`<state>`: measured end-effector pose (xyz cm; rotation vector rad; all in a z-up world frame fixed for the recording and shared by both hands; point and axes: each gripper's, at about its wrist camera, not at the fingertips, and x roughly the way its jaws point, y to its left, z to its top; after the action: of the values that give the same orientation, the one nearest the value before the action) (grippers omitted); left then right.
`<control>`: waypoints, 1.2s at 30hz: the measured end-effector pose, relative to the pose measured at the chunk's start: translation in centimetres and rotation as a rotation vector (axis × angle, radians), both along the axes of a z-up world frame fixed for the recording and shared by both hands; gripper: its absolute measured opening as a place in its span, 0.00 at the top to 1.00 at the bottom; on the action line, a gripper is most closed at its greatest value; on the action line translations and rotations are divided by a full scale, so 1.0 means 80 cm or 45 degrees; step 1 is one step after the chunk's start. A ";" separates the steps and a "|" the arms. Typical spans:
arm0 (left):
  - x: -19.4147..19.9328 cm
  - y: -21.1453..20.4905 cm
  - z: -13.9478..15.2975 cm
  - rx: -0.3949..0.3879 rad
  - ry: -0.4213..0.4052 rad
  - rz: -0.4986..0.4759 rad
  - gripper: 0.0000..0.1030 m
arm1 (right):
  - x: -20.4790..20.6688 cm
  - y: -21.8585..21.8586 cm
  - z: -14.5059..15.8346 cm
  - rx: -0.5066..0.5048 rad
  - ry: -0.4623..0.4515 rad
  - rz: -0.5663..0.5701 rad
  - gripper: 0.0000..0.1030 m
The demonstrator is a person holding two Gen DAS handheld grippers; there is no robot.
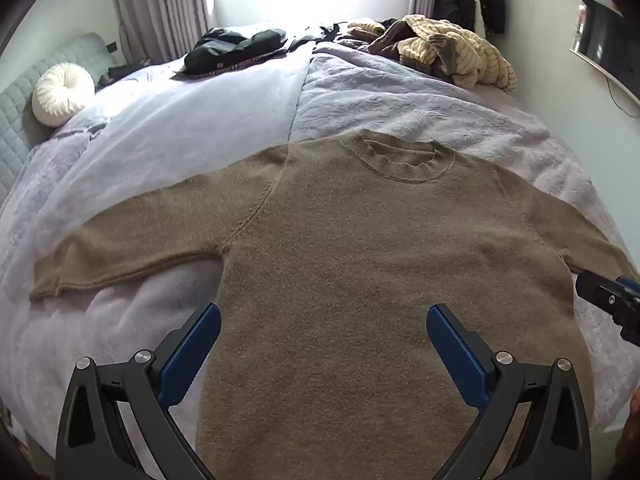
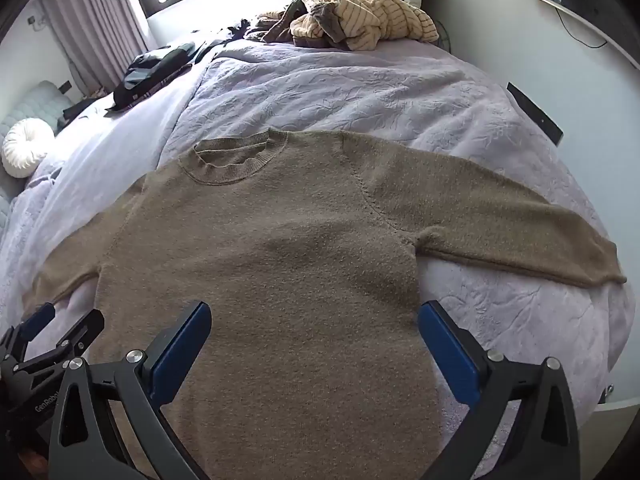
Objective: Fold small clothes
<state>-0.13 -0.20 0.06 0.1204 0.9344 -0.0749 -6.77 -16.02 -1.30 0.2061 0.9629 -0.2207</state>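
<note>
Both the left gripper (image 1: 323, 330) and right gripper (image 2: 314, 326), wide open and empty, hover above the sweater (image 1: 360, 260); a shallow pinch could snag only fuzz and slip.

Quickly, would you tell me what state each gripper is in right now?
Left gripper: open, holding nothing, above the sweater.
Right gripper: open, holding nothing, above the same sweater.

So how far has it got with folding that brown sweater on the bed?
Only the laying out looks done: the brown sweater lies flat on the bed, both sleeves spread. Nothing is in hand; the left gripper and right gripper hover open over its hem. Every fold remains, and the heap of striped clothes waits untouched.
</note>
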 end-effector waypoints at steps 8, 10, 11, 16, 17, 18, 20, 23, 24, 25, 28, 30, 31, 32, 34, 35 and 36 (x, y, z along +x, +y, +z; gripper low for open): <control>0.001 0.008 -0.015 -0.123 0.085 0.018 0.00 | 0.003 0.013 0.002 -0.114 -0.009 0.036 0.00; 0.002 0.003 -0.011 -0.117 0.098 0.009 0.00 | 0.002 0.013 0.003 -0.121 -0.010 0.041 0.00; 0.000 0.002 -0.009 -0.123 0.099 0.006 0.00 | 0.003 0.016 0.001 -0.130 -0.006 0.047 0.00; -0.002 0.002 -0.009 -0.148 0.120 0.001 0.00 | 0.002 0.020 -0.001 -0.141 0.001 0.062 0.00; -0.003 0.000 -0.010 -0.137 0.112 0.002 0.00 | 0.001 0.020 -0.002 -0.144 0.003 0.062 0.00; -0.004 -0.001 -0.009 -0.126 0.105 0.001 0.00 | 0.001 0.020 -0.003 -0.145 0.006 0.063 0.00; -0.006 -0.002 -0.010 -0.121 0.100 -0.001 0.00 | 0.001 0.020 -0.004 -0.141 0.009 0.065 0.00; -0.007 -0.003 -0.011 -0.124 0.100 0.009 0.00 | 0.001 0.019 -0.006 -0.135 0.013 0.062 0.00; -0.007 -0.004 -0.010 -0.122 0.098 0.012 0.00 | 0.001 0.018 -0.006 -0.135 0.014 0.061 0.00; -0.007 -0.004 -0.009 -0.119 0.096 0.015 0.00 | 0.000 0.018 -0.007 -0.136 0.015 0.062 0.00; -0.006 -0.005 -0.007 -0.110 0.093 0.018 0.00 | 0.000 0.018 -0.008 -0.134 0.012 0.059 0.00; -0.006 -0.004 -0.007 -0.106 0.089 0.020 0.00 | 0.000 0.019 -0.008 -0.134 0.009 0.055 0.00; -0.006 -0.004 -0.007 -0.104 0.087 0.021 0.00 | 0.000 0.019 -0.008 -0.133 0.010 0.053 0.00; -0.006 -0.003 -0.006 -0.105 0.086 0.023 0.00 | 0.000 0.018 -0.009 -0.132 0.011 0.054 0.00; -0.005 -0.002 -0.005 -0.105 0.084 0.025 0.00 | 0.000 0.018 -0.008 -0.134 0.011 0.056 0.00; -0.005 -0.002 -0.006 -0.104 0.082 0.025 0.00 | 0.000 0.018 -0.009 -0.135 0.013 0.056 0.00; -0.005 -0.002 -0.005 -0.102 0.081 0.024 0.00 | 0.000 0.018 -0.009 -0.133 0.012 0.056 0.00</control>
<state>-0.56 -0.40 -0.37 0.0352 0.9948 -0.0991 -6.77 -14.61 -2.00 0.0880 0.9616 -0.2310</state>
